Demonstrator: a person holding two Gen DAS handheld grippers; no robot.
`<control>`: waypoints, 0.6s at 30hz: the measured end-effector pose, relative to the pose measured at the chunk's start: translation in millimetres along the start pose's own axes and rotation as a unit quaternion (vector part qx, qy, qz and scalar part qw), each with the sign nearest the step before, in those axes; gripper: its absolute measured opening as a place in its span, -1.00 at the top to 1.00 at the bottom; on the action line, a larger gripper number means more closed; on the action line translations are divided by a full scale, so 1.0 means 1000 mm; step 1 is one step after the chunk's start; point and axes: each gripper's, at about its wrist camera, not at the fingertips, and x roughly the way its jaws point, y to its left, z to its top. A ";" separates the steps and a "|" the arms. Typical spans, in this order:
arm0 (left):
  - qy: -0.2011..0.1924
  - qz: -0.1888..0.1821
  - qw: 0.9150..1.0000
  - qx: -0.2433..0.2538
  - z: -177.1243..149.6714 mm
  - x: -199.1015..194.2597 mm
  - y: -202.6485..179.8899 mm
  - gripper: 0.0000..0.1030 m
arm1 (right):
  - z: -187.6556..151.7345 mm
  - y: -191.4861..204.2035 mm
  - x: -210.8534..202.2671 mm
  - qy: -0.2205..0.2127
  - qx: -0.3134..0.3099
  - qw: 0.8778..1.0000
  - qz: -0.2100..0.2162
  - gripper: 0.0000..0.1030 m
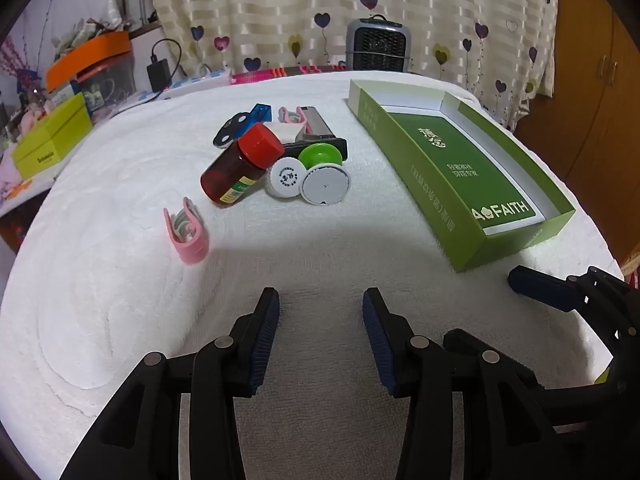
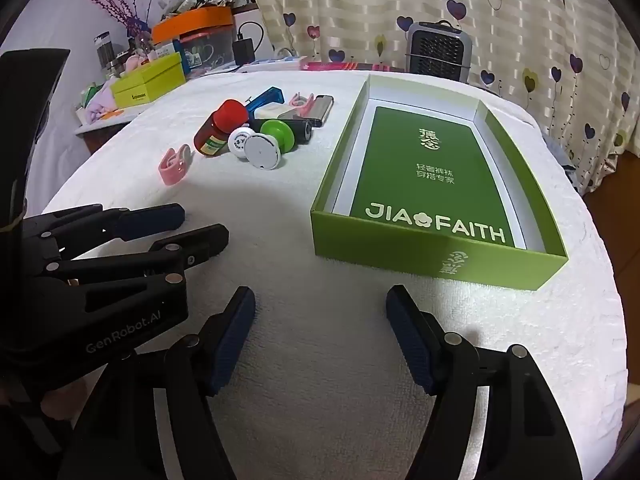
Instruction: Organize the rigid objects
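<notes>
On the white tabletop (image 1: 120, 320) both tongs, left (image 1: 320, 300) and right (image 2: 320, 300), are wide and empty; I should approach the red-capped bottle (image 1: 240, 164) slowly, then carry it to the green box (image 2: 520, 272).

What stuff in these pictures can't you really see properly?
- The silver lighter: left wrist view, its near end is covered by the pile; the right wrist view shows more.
- The blue clip: both views, mostly behind the red-capped bottle.
- The small print on the bottle's label: too small in both views.
- The orange-lidded bin off the table: contents blurred and jumbled.
- The green box: left wrist view, the near wall hides part of the floor.
</notes>
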 end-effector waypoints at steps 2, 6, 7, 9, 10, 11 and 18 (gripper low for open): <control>0.000 -0.002 1.000 -0.002 0.000 0.000 0.000 0.17 | 0.000 0.001 0.000 0.001 -0.003 1.000 -0.004 -0.34; 0.000 -0.003 1.000 -0.003 0.000 0.000 0.000 0.17 | 0.000 0.001 0.000 0.001 -0.002 1.000 -0.002 -0.34; 0.000 -0.003 1.000 -0.003 0.000 0.000 0.000 0.16 | 0.000 0.000 0.000 0.001 -0.001 1.000 -0.002 -0.34; 0.000 -0.003 1.000 -0.003 0.000 0.000 0.000 0.16 | 0.000 0.000 0.000 0.000 0.000 1.000 0.000 -0.34; 0.000 -0.003 1.000 -0.003 0.000 0.000 0.000 0.16 | 0.000 0.004 0.001 0.002 -0.005 1.000 -0.006 -0.34; 0.000 -0.003 1.000 -0.003 0.000 0.000 0.000 0.16 | 0.000 0.003 0.001 0.002 -0.005 1.000 -0.006 -0.34; 0.000 -0.003 1.000 -0.003 0.000 0.000 0.000 0.16 | 0.000 -0.001 0.000 0.001 -0.004 1.000 -0.005 -0.34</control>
